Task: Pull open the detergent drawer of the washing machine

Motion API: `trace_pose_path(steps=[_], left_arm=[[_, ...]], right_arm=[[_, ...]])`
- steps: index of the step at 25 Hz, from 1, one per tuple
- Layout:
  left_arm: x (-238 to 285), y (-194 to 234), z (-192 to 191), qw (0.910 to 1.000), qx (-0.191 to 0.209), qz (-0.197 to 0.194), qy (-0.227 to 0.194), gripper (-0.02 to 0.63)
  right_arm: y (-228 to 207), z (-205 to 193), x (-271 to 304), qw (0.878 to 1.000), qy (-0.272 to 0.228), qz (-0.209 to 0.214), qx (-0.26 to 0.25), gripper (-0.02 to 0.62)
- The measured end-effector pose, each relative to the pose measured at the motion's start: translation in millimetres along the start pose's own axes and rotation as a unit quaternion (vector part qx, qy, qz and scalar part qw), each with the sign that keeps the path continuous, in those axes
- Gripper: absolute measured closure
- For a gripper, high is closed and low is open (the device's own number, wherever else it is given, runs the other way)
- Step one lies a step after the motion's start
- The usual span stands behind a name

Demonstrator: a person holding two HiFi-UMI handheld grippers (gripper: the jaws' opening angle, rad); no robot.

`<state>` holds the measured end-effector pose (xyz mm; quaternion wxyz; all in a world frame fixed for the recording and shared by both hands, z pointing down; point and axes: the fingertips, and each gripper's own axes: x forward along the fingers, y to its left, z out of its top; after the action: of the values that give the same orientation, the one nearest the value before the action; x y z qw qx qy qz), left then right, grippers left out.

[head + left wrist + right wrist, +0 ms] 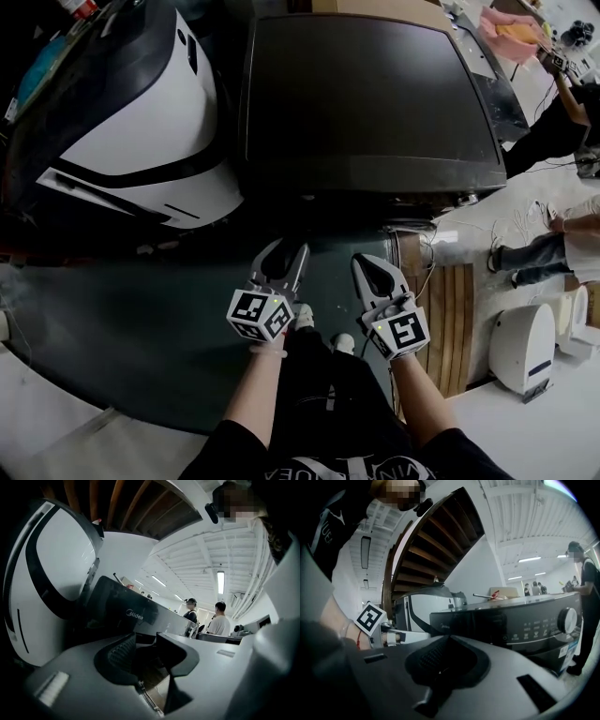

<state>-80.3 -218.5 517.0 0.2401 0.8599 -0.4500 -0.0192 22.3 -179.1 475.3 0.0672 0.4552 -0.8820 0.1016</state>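
The washing machine [366, 94] is a dark, glossy front-loader seen from above, just ahead of both grippers. Its front control panel [511, 620] carries a round dial [567, 619] at the right. The panel's left section [459, 626], by the brand logo [135, 616], is where a drawer front would sit; its outline is too dark to make out. My left gripper [284, 255] [145, 638] is open, with nothing between the jaws. My right gripper [368, 264] [447, 638] has its tips together and holds nothing. Both hang short of the machine's front and touch nothing.
A tall white-and-black appliance [141, 122] [47, 588] stands directly left of the washer. A wooden board [455, 319] and a white device [520, 347] lie on the floor to the right. People [553, 253] [220, 620] are nearby. A wooden staircase [436, 541] rises overhead.
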Motion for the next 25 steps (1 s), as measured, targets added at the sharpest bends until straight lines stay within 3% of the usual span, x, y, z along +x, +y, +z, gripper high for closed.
trace_pose_path(steps=[14, 25], left_arm=[[51.9, 20.0, -18.9, 0.9935, -0.104, -0.046, -0.01, 0.456], [67.8, 28.4, -7.0, 0.9818, -0.167, -0.068, -0.061, 0.445]], right_arm=[[-17.1, -24.2, 38.1, 1.0, -0.006, -0.019, 0.023, 0.581], [-21.8, -31.2, 51.3, 0.999, -0.005, -0.02, 0.035, 0.581]])
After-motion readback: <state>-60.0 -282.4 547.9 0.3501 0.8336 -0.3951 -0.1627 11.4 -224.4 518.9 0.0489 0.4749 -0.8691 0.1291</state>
